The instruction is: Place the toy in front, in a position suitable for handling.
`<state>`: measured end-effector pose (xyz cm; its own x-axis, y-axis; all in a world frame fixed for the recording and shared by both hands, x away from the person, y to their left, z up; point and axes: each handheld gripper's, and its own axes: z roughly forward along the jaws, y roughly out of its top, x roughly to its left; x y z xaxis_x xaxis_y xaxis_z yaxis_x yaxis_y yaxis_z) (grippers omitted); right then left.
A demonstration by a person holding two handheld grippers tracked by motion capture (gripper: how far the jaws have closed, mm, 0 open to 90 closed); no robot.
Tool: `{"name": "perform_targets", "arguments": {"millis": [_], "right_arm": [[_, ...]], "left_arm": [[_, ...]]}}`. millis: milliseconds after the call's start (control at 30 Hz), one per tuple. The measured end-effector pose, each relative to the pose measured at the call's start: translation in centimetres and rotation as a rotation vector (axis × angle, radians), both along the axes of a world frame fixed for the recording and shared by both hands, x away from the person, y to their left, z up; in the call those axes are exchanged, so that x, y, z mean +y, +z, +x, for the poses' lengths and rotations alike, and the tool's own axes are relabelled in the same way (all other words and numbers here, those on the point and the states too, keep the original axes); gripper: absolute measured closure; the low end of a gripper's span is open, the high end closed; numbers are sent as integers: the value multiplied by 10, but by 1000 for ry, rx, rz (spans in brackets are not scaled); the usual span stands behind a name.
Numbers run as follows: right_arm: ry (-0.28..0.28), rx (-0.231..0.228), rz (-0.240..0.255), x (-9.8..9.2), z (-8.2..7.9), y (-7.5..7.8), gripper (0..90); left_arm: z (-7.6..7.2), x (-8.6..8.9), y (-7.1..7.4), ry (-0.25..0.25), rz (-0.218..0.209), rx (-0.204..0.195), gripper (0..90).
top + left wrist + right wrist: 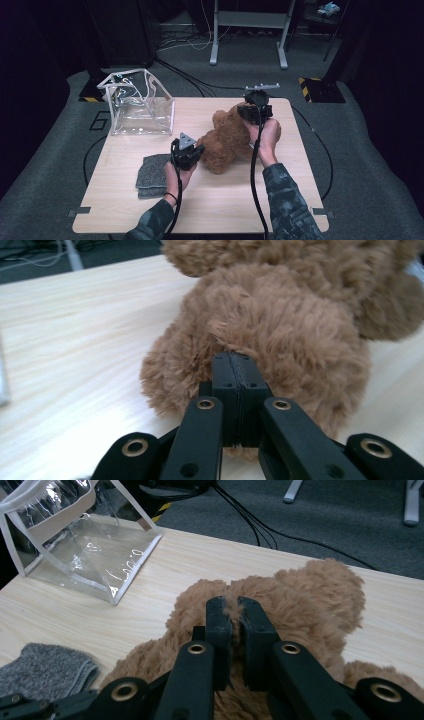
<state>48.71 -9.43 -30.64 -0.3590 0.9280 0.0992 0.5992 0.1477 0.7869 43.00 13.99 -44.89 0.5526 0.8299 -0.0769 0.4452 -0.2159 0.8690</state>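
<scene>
A brown teddy bear (227,142) lies in the middle of the light wooden table (225,205). My left gripper (199,150) is at the bear's near left side. In the left gripper view its jaws are pressed together, and the left gripper (234,359) has its tips sunk into the bear's fur (300,325). My right gripper (248,114) reaches the bear from the far right. In the right gripper view the right gripper (234,605) is nearly closed, with a tuft of the bear (310,590) pinched in the narrow gap.
A clear plastic bag (137,102) with white trim stands open at the table's far left, also in the right gripper view (85,545). A folded grey cloth (152,175) lies near the left hand, seen too in the right gripper view (45,667). Cables and a desk frame (250,30) are on the floor beyond.
</scene>
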Motion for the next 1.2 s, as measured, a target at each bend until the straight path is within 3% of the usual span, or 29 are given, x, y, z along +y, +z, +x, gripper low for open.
{"name": "perform_targets", "arguments": {"millis": [233,500,633,767,933,1033,1200], "right_arm": [[13,32,70,3,3,-8,847],[1,68,50,9,6,-25,847],[-37,83,-1,8,7,-39,847],[-61,101,6,1,11,-48,847],[-76,104,-2,0,16,-51,845],[-84,111,-1,-1,19,-53,842],[-92,112,-6,-1,21,-55,841]], "left_arm": [[16,11,2,40,48,18,888],[35,10,-11,58,108,78,875],[38,8,-13,65,127,87,854],[32,11,-8,87,112,76,749],[18,18,8,118,74,49,508],[8,19,19,96,51,28,403],[-10,10,23,17,22,44,243]]}}
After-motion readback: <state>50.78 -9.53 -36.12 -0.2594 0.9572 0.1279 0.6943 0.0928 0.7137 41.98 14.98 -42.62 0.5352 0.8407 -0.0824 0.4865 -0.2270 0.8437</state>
